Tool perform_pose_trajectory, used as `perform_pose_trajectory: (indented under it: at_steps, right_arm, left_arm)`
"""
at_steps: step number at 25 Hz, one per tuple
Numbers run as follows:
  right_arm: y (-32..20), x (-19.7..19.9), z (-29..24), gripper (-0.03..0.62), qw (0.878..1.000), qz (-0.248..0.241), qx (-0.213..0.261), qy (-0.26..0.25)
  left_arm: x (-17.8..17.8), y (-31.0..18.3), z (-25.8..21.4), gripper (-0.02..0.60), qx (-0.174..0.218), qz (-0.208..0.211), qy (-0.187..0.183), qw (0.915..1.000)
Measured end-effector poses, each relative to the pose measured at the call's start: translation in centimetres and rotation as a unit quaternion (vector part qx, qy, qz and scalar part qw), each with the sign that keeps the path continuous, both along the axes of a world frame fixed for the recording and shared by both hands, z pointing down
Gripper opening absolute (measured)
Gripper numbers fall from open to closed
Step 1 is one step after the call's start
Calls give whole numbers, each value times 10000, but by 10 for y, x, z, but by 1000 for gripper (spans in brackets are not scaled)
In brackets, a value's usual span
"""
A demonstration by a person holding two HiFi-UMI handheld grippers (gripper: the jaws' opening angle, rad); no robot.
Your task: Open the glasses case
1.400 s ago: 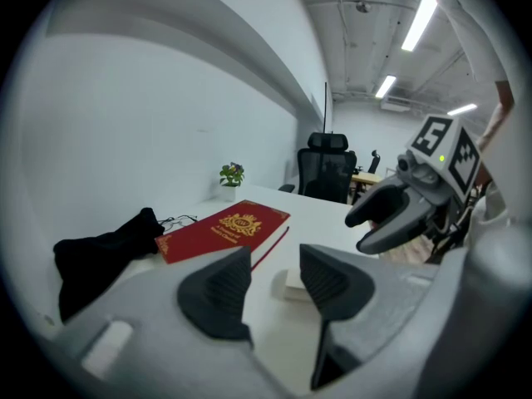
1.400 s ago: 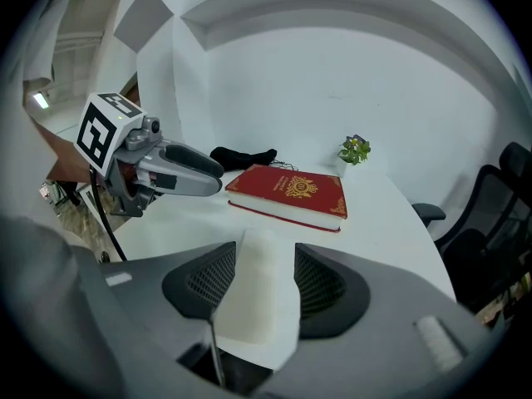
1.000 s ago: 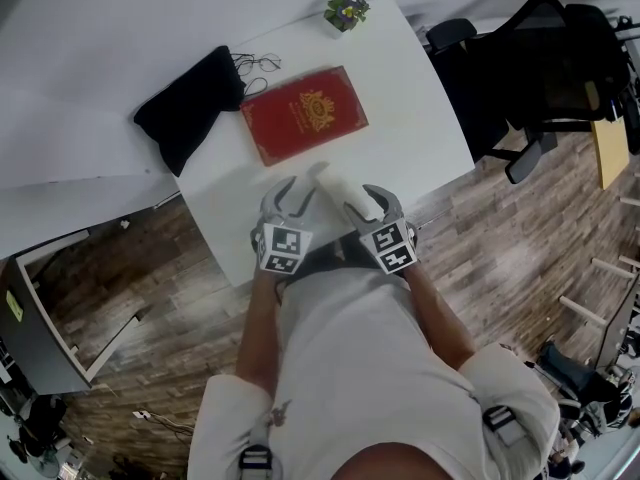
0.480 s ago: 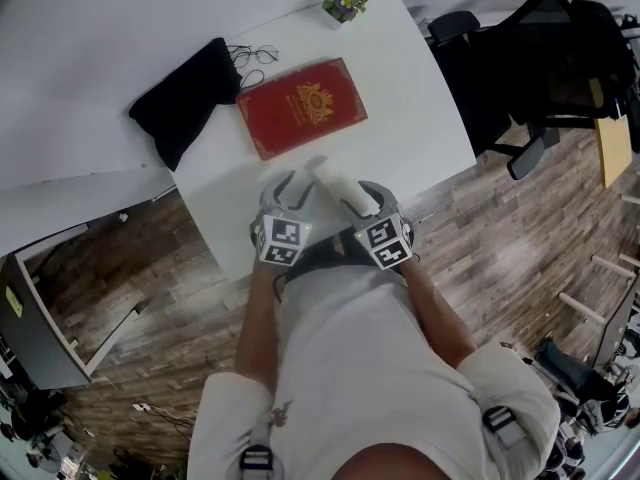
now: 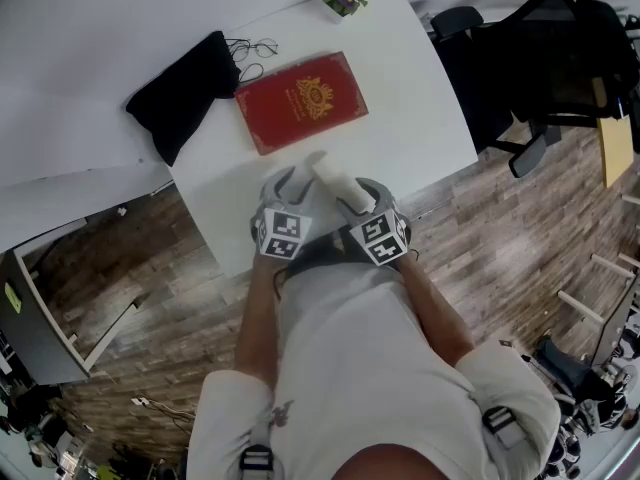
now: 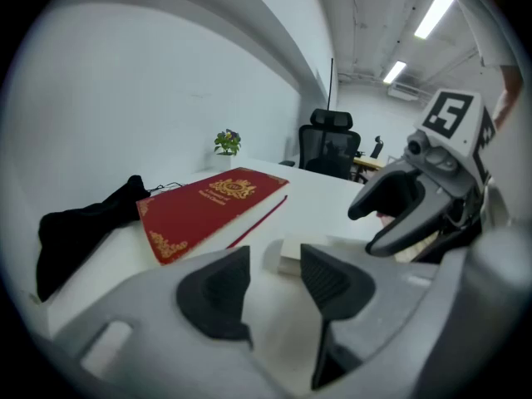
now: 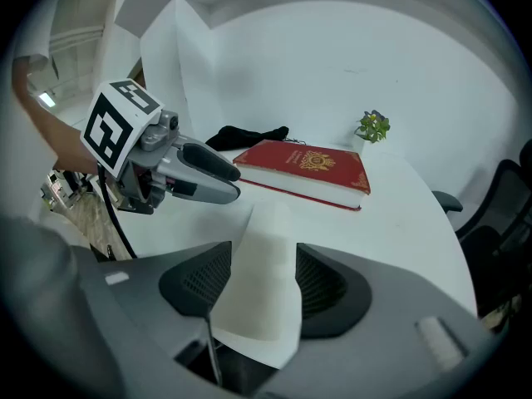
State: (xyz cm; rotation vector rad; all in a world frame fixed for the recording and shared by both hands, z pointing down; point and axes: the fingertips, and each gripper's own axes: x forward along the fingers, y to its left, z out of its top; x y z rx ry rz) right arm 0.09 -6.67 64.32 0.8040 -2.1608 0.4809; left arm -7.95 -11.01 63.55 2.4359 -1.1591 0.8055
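With the white glasses case [image 7: 264, 306] near the table's [image 5: 420, 118] front edge, touching both pads of the right gripper's [image 7: 264, 260] just-widened jaws, the person should hold it firm while the empty left gripper [image 6: 274, 274], jaws apart, lifts only the lid

The person is wearing a white short-sleeved shirt [image 5: 350, 368]; the grey left gripper [image 5: 288, 180] and right gripper [image 5: 358, 190] are showing black-and-white marker cubes [image 5: 283, 235] mid-frame.
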Motion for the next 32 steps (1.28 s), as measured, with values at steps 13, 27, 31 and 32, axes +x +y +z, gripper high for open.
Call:
perform_pose_trajectory:
  at_steps: [13, 27, 31, 32]
  right_arm:
    - [4, -3, 14, 265, 9997, -84, -205, 93]
    - [7, -5, 31, 314, 9987, -155, -440, 179]
    - [8, -6, 36, 322, 9983, -181, -501, 231]
    - [9, -5, 37, 322, 9982, -185, -515, 250]
  left_arm:
    - [2, 4, 19, 189, -238, 32, -67, 9997]
    - [5, 4, 31, 189, -362, 28, -111, 9993]
    - [7, 6, 34, 189, -400, 18, -121, 9991]
    - [7, 6, 35, 190, -417, 20, -133, 9990]
